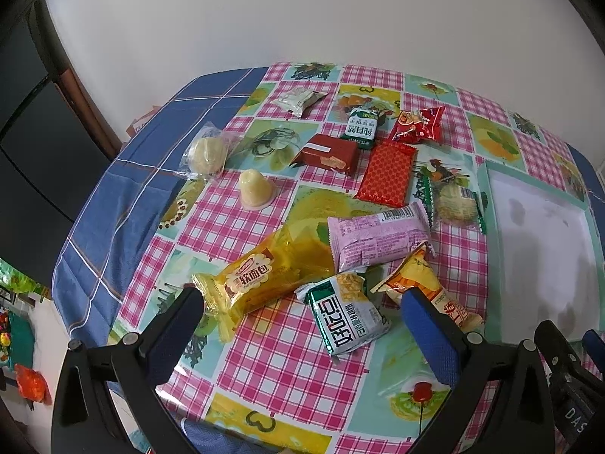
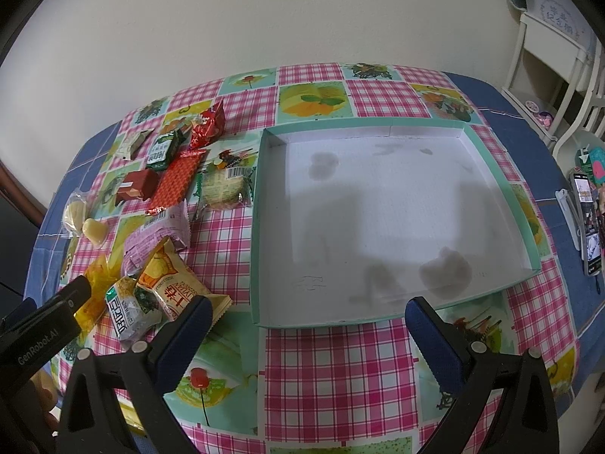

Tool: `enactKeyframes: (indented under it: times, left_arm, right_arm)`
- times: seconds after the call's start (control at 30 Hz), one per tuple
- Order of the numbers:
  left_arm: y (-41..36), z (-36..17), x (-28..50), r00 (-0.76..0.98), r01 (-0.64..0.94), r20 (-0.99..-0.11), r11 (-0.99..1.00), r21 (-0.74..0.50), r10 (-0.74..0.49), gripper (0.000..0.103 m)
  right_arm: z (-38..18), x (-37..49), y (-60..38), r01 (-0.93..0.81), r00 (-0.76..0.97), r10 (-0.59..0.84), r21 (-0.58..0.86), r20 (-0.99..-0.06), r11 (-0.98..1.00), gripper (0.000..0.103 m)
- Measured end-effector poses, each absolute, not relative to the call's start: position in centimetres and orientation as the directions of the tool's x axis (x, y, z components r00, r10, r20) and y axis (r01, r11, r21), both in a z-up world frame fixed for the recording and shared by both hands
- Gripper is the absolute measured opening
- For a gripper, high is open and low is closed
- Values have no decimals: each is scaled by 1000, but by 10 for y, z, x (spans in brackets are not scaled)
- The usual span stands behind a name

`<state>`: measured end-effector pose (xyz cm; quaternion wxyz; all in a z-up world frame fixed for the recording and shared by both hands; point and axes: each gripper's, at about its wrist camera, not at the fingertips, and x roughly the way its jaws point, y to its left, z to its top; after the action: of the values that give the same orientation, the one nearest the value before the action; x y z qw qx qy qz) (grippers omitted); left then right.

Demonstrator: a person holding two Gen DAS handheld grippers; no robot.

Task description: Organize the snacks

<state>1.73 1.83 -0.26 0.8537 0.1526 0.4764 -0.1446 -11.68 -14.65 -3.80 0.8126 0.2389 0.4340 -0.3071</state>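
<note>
Several wrapped snacks lie scattered on the checked tablecloth. In the left wrist view my left gripper (image 1: 302,297) is open and empty, just above a green-white pack (image 1: 342,316), with a yellow bread pack (image 1: 261,278) by its left finger and an orange-yellow pack (image 1: 427,291) by its right finger. A pink pack (image 1: 378,236) lies beyond them. A shallow teal-rimmed tray (image 2: 261,227) with a white floor holds nothing. My right gripper (image 2: 308,308) is open and empty over the tray's near edge. The left gripper also shows in the right wrist view (image 2: 56,302).
Farther back lie a red patterned pack (image 1: 387,174), a dark red box pack (image 1: 329,153), a green carton pack (image 1: 361,126), a jelly cup (image 1: 255,189) and a clear-wrapped bun (image 1: 206,153). A phone (image 2: 586,219) lies at the table's right edge, and white shelving (image 2: 548,56) stands beyond.
</note>
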Motion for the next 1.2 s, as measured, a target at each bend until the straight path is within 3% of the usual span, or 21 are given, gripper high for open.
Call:
enactKeyframes:
  times: [0.83, 1.2]
  left_arm:
    - [36, -1, 33, 510, 348, -848, 936, 50, -145, 103]
    - [49, -18, 60, 380, 334, -913, 942, -15, -150, 103]
  right_arm:
    - [-40, -92, -127, 663, 443, -259, 119, -858, 739, 103]
    - [-50, -43, -108, 559, 474, -173, 143, -863, 816, 99]
